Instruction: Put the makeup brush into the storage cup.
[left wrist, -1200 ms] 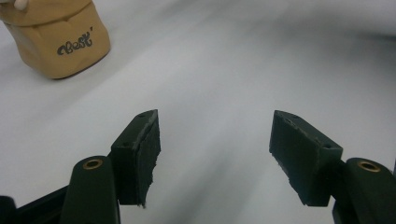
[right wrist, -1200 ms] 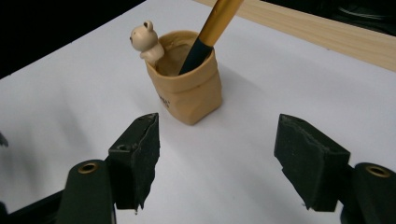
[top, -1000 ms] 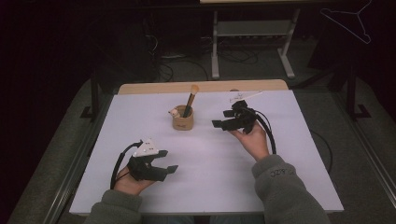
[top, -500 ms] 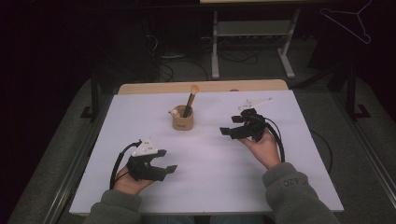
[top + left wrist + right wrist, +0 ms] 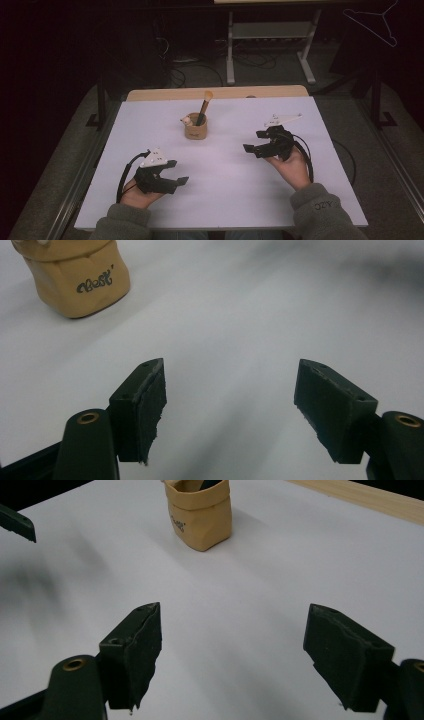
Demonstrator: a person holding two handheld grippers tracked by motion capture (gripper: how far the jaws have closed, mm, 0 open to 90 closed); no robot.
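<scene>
A tan pouch-like cup point(image 5: 195, 129) stands upright on the white counter point(image 5: 225, 190), a brush point(image 5: 204, 106) inside. Left gripper point(image 5: 176, 176) and right gripper point(image 5: 254, 142) both gape wide, holding nothing.

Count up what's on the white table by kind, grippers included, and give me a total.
Grippers: 2, the left gripper and the right gripper, both with fingers spread
Tan holder cups: 1, the cup
Brushes: 1, the brush standing in that cup
Total: 4

The tan cup point(image 5: 75, 277) reads "Best"; the sleeve point(image 5: 325, 212) "OZY".
</scene>
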